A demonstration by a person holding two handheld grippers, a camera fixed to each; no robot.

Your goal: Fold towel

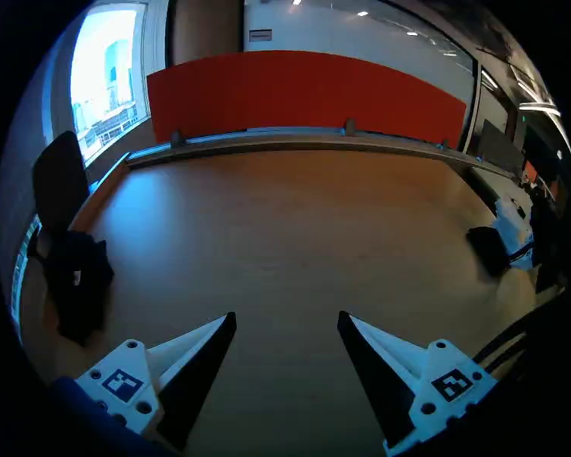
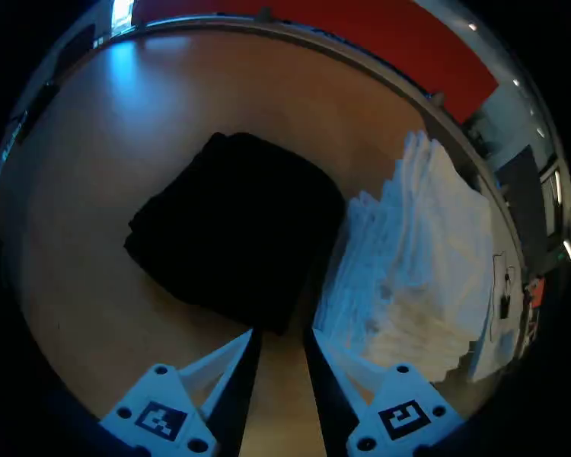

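Left gripper (image 1: 285,320): released, fingers spread wide, nothing between them, hanging over bare wood.
Right gripper (image 2: 282,335): fingers drawn close with a narrow gap, gripping nothing, tips just short of the cloth.
Black towel (image 2: 236,228): here it is, lying in a thick, roughly squared heap on the table, straight ahead of the right gripper.
White towels (image 2: 430,259): a stepped stack just beside the black one, their edges touching or nearly so.
Handling: looks soft, light and floppy. It should drape and sag once lifted, and the layers may slide apart.
Where to grip: I'd pinch a near corner or the near edge and catch a single layer. The heap is too dark to pick out its layers, so that's a tricky read.
Risk: snagging the white stack alongside.
Table (image 1: 285,228): smooth pale wood, wide and flat, so cloth should slide easily.
Room: a red partition (image 1: 308,91) along the far edge, a bright window (image 1: 106,76), a dark chair (image 1: 57,183), and a dark bundle (image 1: 76,282) at the table's side.
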